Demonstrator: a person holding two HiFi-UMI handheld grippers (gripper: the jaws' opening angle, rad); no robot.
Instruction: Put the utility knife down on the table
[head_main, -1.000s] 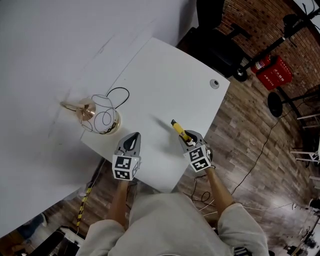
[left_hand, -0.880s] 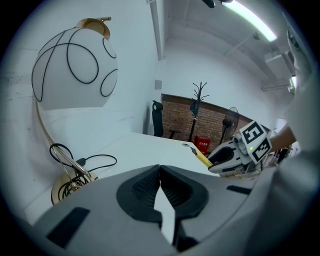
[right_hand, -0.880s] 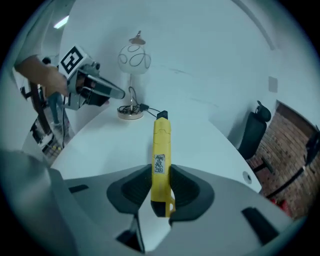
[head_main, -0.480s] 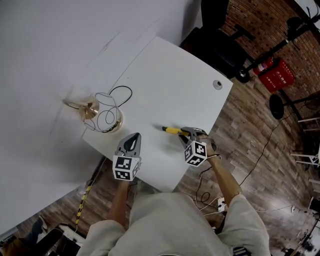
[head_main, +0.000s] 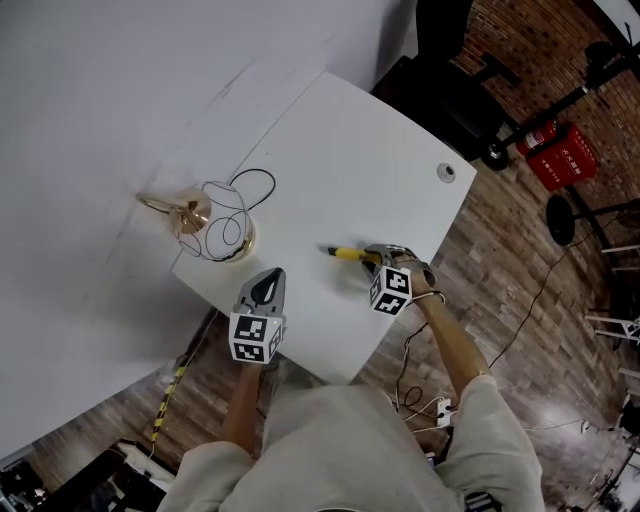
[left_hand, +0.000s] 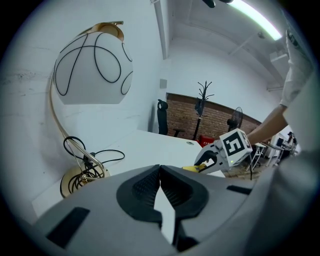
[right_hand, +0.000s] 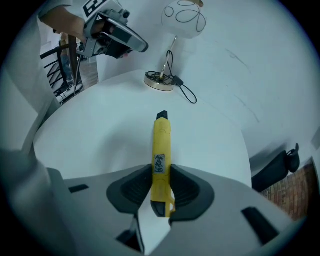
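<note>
Utility knife (right_hand: 161, 145) in right tool (right_hand: 161, 170)

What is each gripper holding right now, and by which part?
The right gripper clamps the yellow utility knife by the rear of its handle, and the front end points away from the jaws. The left gripper is shut on nothing.

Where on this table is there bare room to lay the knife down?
Bare table runs from the utility knife out to the grommet and across to the wall. A smaller patch lies between the left gripper and the right gripper near the front edge. Only the lamp and its cord crowd the corner by the wall.
</note>
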